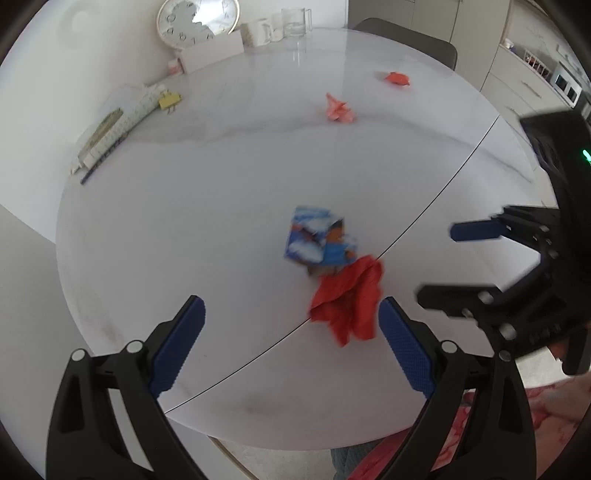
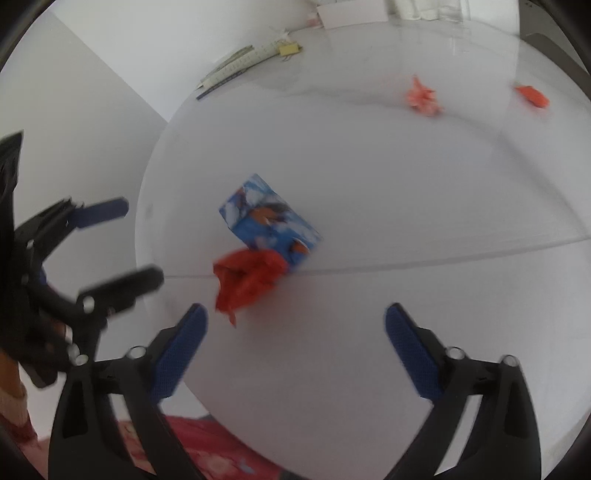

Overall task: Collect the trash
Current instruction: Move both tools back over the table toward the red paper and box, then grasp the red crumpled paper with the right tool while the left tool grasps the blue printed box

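A crumpled red wrapper [image 1: 349,301] lies on the white round table [image 1: 184,221] against a blue printed carton [image 1: 319,240]. Both also show in the right wrist view: wrapper [image 2: 247,282], carton [image 2: 269,218]. A pink crumpled wrapper [image 1: 340,109] [image 2: 424,96] and an orange-red scrap [image 1: 397,78] [image 2: 532,95] lie farther back. My left gripper [image 1: 291,317] is open and empty, its right finger beside the red wrapper. My right gripper [image 2: 297,325] is open and empty, just short of the wrapper and carton. Each gripper shows in the other's view, right [image 1: 443,262] and left [image 2: 136,243].
A clock [image 1: 197,20], mugs [image 1: 260,31] and a glass jug [image 1: 295,22] stand at the table's back edge. A flat pack with a yellow clip [image 1: 118,125] lies at the far left. A chair back [image 1: 406,40] stands behind the table. A seam [image 1: 424,218] crosses the tabletop.
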### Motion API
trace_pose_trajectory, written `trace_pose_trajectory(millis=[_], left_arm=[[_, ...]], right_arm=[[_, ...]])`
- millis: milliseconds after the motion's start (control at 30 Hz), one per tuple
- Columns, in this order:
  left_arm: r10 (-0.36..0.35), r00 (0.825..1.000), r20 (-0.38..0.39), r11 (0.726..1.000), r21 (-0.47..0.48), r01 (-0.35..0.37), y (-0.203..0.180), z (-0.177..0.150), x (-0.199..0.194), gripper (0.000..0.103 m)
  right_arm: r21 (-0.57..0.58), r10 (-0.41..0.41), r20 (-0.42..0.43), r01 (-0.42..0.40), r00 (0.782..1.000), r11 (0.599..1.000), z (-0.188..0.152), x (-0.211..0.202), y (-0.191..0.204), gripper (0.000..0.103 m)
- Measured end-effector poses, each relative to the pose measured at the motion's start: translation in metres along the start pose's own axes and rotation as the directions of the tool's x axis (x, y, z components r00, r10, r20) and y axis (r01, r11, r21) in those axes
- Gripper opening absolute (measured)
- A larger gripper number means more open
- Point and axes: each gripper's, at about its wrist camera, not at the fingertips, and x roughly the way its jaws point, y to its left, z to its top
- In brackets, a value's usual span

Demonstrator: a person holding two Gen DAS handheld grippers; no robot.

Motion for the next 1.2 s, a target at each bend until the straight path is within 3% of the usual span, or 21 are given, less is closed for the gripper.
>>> trace_pose_trajectory(millis=[200,400,533,567,867,967,1033,1067,1133,1167,1200], left_arm=[[-0.042,0.999,-0.017,0.999,0.003,0.042,0.022,-0.016,0.016,0.091],[-0.039,0.999,-0.038,0.999,-0.014,0.038,0.037,-0.023,0.029,0.091],[-0.048,0.998,-0.038,0.999,-0.024,0.047,0.040,-0.023,0.031,0.091],[-0.059,0.998,-0.035,0.998,-0.026,0.058,0.039,-0.021,0.031,0.091],[-0.145,0.989,0.004,0.989,-0.002,0.145,0.006,0.014,0.045,0.093],[-0.119,0.993,-0.024,0.993,-0.018,0.119,-0.006,0.028,0.059,0.093],[-0.102,0.991,-0.085,0.991,-0.098,0.093,-0.006,0.036,0.070,0.093],[-0.085,0.987,-0.138,0.982,-0.178,0.059,-0.005,0.040,0.076,0.093],[-0.118,0.978,-0.170,0.947,-0.316,0.059,-0.001,0.044,0.079,0.093],[-0.139,0.977,-0.162,0.918,-0.392,0.066,0.001,0.045,0.077,0.093],[-0.160,0.977,-0.144,0.868,-0.492,0.070,0.004,0.046,0.074,0.093]], right_arm=[[0.001,0.002,-0.062,-0.002,0.998,1.000,0.017,0.030,0.016,0.083],[0.036,0.009,-0.148,-0.004,0.989,0.999,0.017,0.052,0.019,0.058],[0.058,0.047,-0.193,-0.037,0.980,0.998,0.014,0.058,0.017,0.011],[0.058,0.054,-0.190,-0.043,0.980,0.997,0.011,0.054,0.015,0.005],[0.112,-0.029,-0.092,0.039,0.995,0.993,-0.012,-0.009,-0.025,0.005],[0.155,-0.083,-0.062,0.092,0.995,0.984,-0.023,-0.031,-0.045,0.005],[0.193,-0.094,-0.048,0.102,0.994,0.976,-0.030,-0.042,-0.061,0.005],[0.220,-0.098,-0.035,0.104,0.995,0.970,-0.034,-0.048,-0.068,0.005],[0.249,-0.103,-0.017,0.104,0.995,0.963,-0.036,-0.053,-0.074,0.005],[0.259,-0.104,-0.008,0.103,0.995,0.961,-0.041,-0.059,-0.081,0.005],[0.268,-0.104,0.000,0.100,0.995,0.958,-0.043,-0.062,-0.085,0.005]])
